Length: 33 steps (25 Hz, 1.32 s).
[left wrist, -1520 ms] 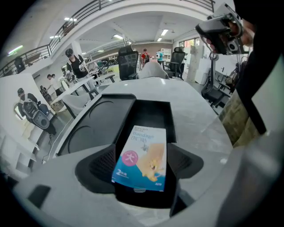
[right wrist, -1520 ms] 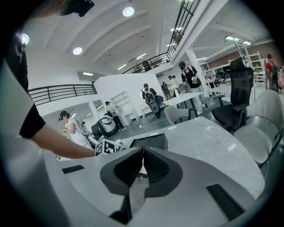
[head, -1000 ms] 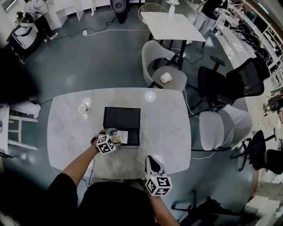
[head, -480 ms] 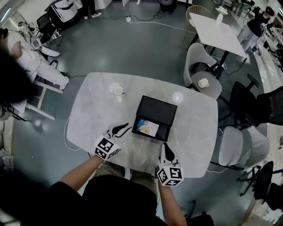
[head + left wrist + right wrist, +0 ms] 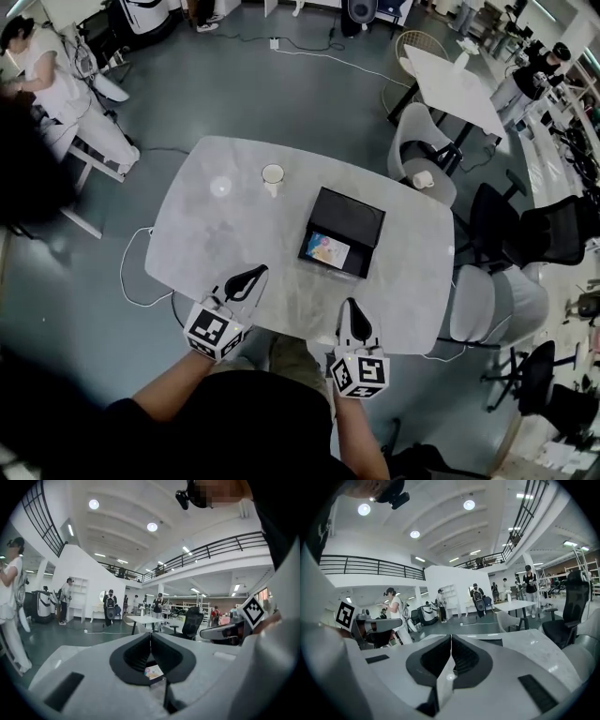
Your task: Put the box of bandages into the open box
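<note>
- Marble-patterned white table (image 5: 216, 234), seen from the head view: a black open box (image 5: 352, 214) lies on its far right part, and the colourful box of bandages (image 5: 325, 249) rests inside it at the near end.
- Both tools hang over the table's near edge, well apart from the open box. The left hand-held gripper (image 5: 255, 273) is closing its jaws tip to tip on nothing, and the right hand-held gripper (image 5: 351, 307) has its jaws pressed together, also empty.
- Only the left gripper view catches the box of bandages from table level, a bright patch glimpsed beneath the meeting jaws. The right gripper view shows just bare tabletop there.
- A white cup (image 5: 273, 175) stands alone on the table's far side, left of the open box.
- Grey-green floor surrounds the table, with pale chairs (image 5: 422, 155), a second white table (image 5: 455, 89) and a trailing cable (image 5: 131, 281).
- The gripper views alone reveal a black-railed mezzanine (image 5: 220, 548), round ceiling lights and standing people (image 5: 110, 607).
</note>
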### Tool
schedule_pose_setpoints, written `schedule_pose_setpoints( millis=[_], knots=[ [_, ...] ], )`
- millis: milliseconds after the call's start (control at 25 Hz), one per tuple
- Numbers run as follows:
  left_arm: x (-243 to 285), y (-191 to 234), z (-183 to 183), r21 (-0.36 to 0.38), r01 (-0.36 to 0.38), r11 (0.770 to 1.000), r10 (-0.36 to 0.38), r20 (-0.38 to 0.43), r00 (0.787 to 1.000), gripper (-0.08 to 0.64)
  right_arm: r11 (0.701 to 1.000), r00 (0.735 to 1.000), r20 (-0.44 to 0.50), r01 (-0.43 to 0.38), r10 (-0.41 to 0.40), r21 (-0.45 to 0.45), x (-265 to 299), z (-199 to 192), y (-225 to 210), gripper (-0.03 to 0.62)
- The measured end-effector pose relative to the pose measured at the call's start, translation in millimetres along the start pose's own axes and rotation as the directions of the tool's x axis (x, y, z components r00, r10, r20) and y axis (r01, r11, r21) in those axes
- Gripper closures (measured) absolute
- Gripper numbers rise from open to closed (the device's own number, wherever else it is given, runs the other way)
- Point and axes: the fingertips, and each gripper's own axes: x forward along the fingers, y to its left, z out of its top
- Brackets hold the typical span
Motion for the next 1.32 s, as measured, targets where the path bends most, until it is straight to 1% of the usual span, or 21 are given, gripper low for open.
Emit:
schedule_pose_setpoints(
  millis=[120, 200, 320, 440, 520, 640, 840, 1040, 1160, 1320],
  knots=[
    [-56.4, -3.4, -1.9, -0.010, -0.009, 1.000, 0.009, 0.015, 1.000, 0.540, 1.000, 1.000, 0.017, 0.008, -0.008, -0.012, -32.3, -3.7, 48.8, 0.578],
    [-95.4, -3.3, -9.4, -0.022, -0.027, 0.999, 0.028, 0.007, 1.000, 0.540, 1.000, 1.000, 0.017, 0.003, -0.002, -0.019, -52.5, -10.7, 82.8, 0.578],
    [-153.0, -6.8, -22.5, 0.003, -0.049, 0.999, 0.049, -0.012, 0.999, 0.540, 0.999, 1.000, 0.021, 0.010, -0.009, -0.032, -83.1, -23.4, 126.9, 0.579],
    [-196.4, -10.3, -28.7, -0.007, -0.065, 0.998, 0.064, -0.015, 0.998, 0.540, 0.999, 0.999, 0.020, 0.030, -0.029, -0.045, -106.3, -29.6, 155.5, 0.580],
    [-214.9, -14.2, -25.2, -0.015, -0.068, 0.998, 0.068, -0.007, 0.998, 0.540, 0.996, 0.999, 0.027, 0.046, -0.044, -0.070, -119.5, -26.5, 166.8, 0.580],
    [-230.2, -20.7, -19.0, -0.014, -0.063, 0.998, 0.063, 0.011, 0.998, 0.540, 0.994, 0.997, 0.044, 0.062, -0.058, -0.092, -133.1, -21.8, 176.5, 0.580],
    [-233.9, -28.5, -11.6, 0.001, -0.058, 0.998, 0.058, 0.034, 0.998, 0.541, 0.991, 0.996, 0.055, 0.074, -0.068, -0.112, -136.8, -17.1, 181.3, 0.579],
    [-238.1, -25.4, -14.1, 0.026, -0.103, 0.994, 0.102, 0.038, 0.994, 0.540, 0.989, 0.995, 0.062, 0.082, -0.075, -0.125, -137.9, -16.1, 174.9, 0.580],
    [-239.3, -20.6, -4.6, 0.036, -0.123, 0.992, 0.121, 0.033, 0.992, 0.540, 0.992, 0.996, 0.062, 0.066, -0.060, -0.110, -136.0, -8.3, 176.9, 0.580],
    [-241.5, -21.0, 7.1, 0.045, -0.126, 0.991, 0.125, 0.023, 0.992, 0.540, 0.996, 0.998, 0.049, 0.030, -0.026, -0.089, -134.9, -2.9, 185.3, 0.580]
  ],
)
